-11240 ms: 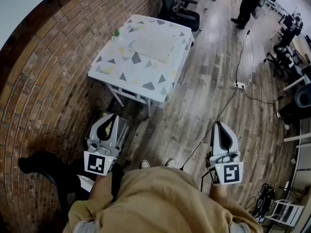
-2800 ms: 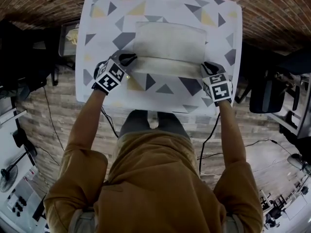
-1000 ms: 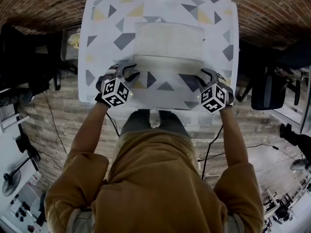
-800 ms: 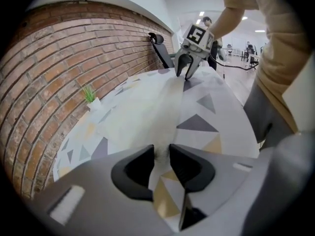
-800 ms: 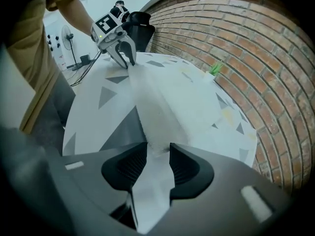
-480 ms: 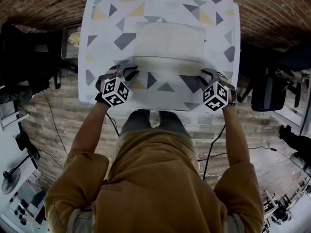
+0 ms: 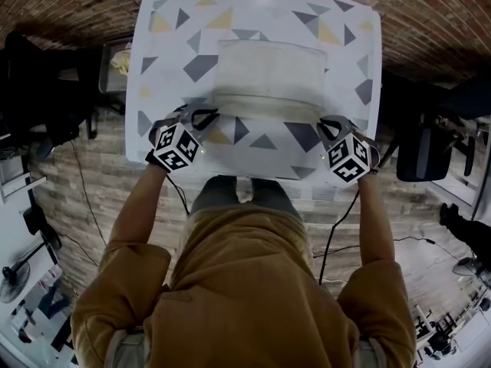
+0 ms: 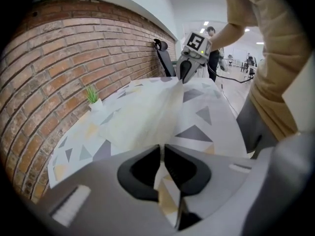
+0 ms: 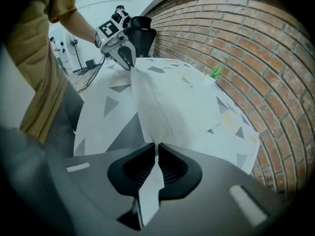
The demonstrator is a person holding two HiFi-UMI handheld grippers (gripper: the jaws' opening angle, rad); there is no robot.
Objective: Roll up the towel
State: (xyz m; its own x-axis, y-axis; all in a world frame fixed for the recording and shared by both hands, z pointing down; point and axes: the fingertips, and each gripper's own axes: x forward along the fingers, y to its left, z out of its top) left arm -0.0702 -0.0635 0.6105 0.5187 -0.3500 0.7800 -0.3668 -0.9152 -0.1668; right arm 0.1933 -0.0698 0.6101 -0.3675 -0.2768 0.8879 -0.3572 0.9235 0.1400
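After their jaws just closed, left gripper (image 7: 203,116) and right gripper (image 7: 328,124) each pinch the towel (image 7: 268,71).

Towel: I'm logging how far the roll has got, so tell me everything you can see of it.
The towel is a pale, thin-looking cloth rectangle. It lies spread flat at the middle of the patterned table. Its near edge is raised into a narrow fold that runs from side to side. The left claw and the right claw have just closed, and each pinches one end of that fold.
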